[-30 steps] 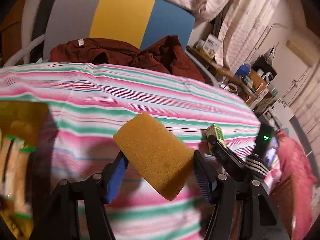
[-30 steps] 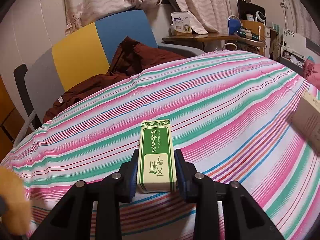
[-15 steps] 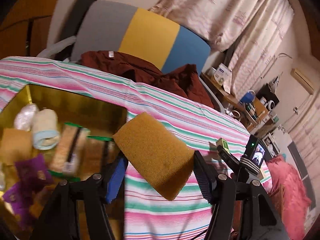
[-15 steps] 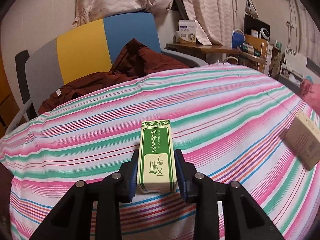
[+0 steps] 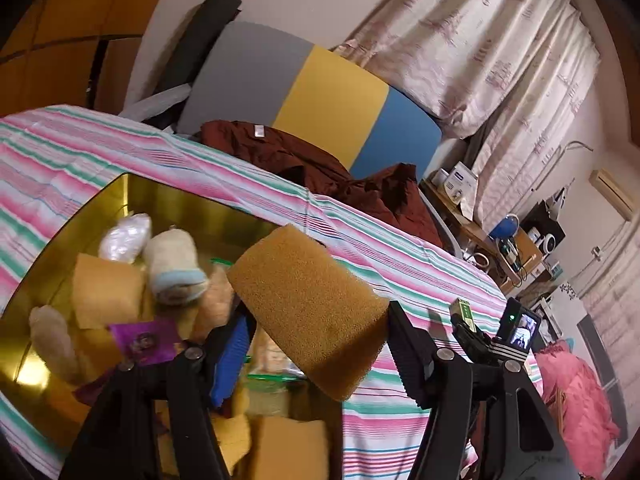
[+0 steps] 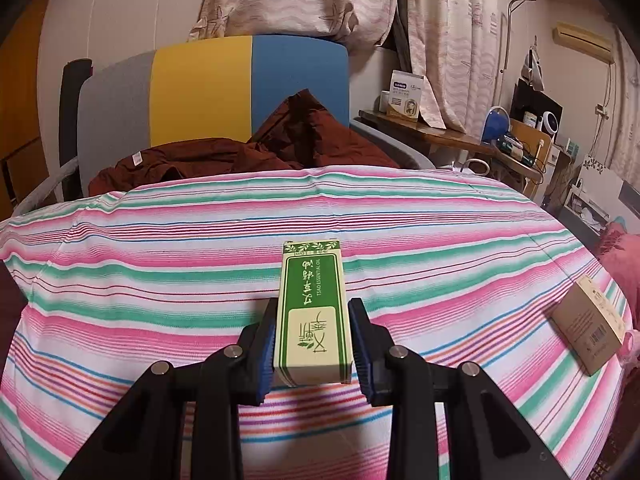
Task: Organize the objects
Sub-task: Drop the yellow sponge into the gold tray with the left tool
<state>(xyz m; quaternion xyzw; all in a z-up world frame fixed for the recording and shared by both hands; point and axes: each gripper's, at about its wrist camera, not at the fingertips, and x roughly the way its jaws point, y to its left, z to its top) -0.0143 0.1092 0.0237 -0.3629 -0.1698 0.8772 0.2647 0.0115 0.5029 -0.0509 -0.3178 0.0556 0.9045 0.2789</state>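
Observation:
My left gripper (image 5: 320,356) is shut on a yellow-brown sponge (image 5: 308,308) and holds it in the air over the right part of a gold box (image 5: 168,200). The box holds a rolled towel (image 5: 172,266), a white bundle (image 5: 124,236), a purple packet (image 5: 146,340) and other soft items. My right gripper (image 6: 314,354) is shut on a green and cream essential oil box (image 6: 314,312), held above the striped cloth (image 6: 160,264). The right gripper with its box also shows in the left wrist view (image 5: 470,328), to the right.
A brown cardboard box (image 6: 588,336) lies on the striped cloth at the right. A dark red garment (image 6: 240,152) lies on a grey, yellow and blue chair (image 6: 224,88) behind the table. A cluttered side table (image 6: 460,136) stands at the far right.
My left gripper has swung left with the sponge, bringing the gold box under it. My right gripper holds the oil box and has turned slightly to the right.

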